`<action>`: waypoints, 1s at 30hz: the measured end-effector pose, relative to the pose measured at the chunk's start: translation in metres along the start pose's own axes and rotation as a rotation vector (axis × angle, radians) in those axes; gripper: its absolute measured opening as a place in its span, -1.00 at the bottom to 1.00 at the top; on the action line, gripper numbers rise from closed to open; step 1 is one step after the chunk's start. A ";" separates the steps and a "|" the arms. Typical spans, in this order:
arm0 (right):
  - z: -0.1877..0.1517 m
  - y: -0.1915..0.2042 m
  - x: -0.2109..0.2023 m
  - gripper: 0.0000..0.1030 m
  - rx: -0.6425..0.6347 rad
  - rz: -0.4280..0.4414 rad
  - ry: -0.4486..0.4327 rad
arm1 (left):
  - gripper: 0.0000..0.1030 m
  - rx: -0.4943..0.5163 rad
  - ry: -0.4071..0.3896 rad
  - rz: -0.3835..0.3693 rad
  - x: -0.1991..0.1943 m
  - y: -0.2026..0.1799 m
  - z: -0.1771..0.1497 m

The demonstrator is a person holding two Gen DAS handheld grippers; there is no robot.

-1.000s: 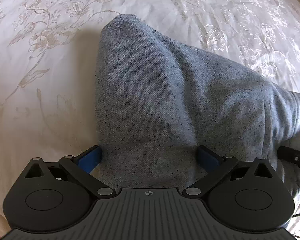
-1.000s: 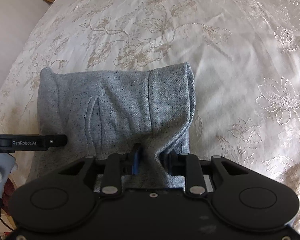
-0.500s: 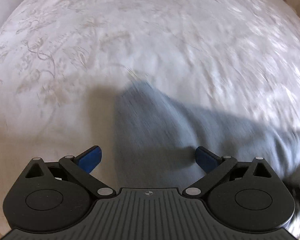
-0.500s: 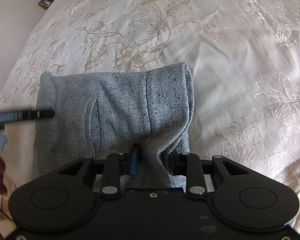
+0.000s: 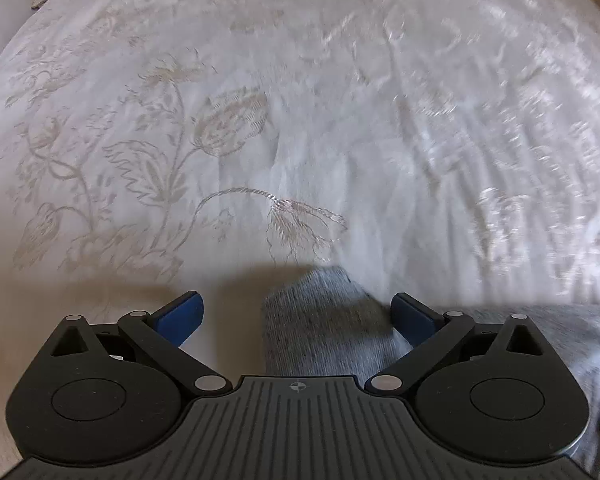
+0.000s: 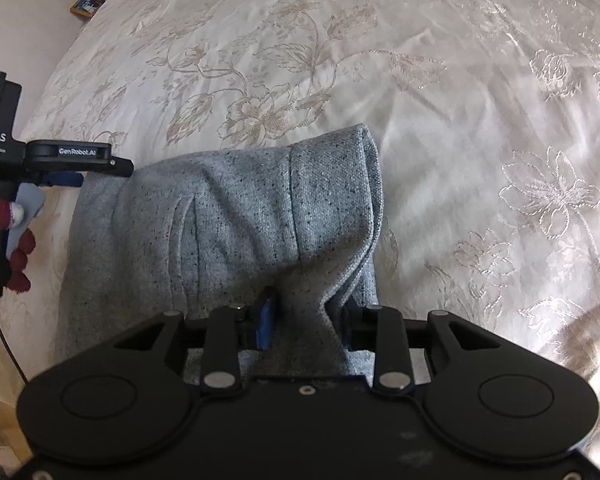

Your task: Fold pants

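The grey speckled pants (image 6: 236, 216) lie folded into a thick bundle on the cream floral bedspread (image 6: 460, 80). My right gripper (image 6: 306, 318) is shut on a pinch of the pants' near edge, which bunches up between its blue pads. My left gripper (image 5: 296, 314) is open and empty, just above the far left corner of the pants (image 5: 324, 320). In the right wrist view the left gripper (image 6: 80, 160) shows at the left edge, over that corner, held by a hand in a dark red glove.
The bedspread (image 5: 300, 120) stretches far ahead and to the right of the pants. A framed picture (image 6: 85, 5) and small items stand on a surface beyond the bed's far left corner. A cable (image 6: 4, 336) hangs near the left edge.
My left gripper has pulled back and lifted off the pants, so only their corner now shows between its open fingers. My right gripper has stayed shut on the near edge.
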State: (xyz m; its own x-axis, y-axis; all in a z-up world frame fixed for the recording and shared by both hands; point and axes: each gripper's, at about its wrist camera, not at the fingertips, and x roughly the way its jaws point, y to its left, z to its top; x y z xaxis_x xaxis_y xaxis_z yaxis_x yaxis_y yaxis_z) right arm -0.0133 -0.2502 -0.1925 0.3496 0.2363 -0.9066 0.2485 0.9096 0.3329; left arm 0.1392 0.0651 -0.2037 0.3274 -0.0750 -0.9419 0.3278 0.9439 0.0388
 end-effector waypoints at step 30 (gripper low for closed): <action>-0.010 -0.024 -0.002 0.17 0.092 0.017 -0.015 | 1.00 -0.099 0.077 -0.287 -0.020 -0.002 -0.113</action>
State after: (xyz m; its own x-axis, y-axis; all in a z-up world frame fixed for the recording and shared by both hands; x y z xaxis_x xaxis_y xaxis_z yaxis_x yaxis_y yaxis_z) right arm -0.0291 -0.2694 -0.2015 0.3679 0.2459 -0.8967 0.3244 0.8699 0.3717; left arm 0.0318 0.1006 -0.2225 0.1644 -0.3217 -0.9324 0.3083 0.9147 -0.2613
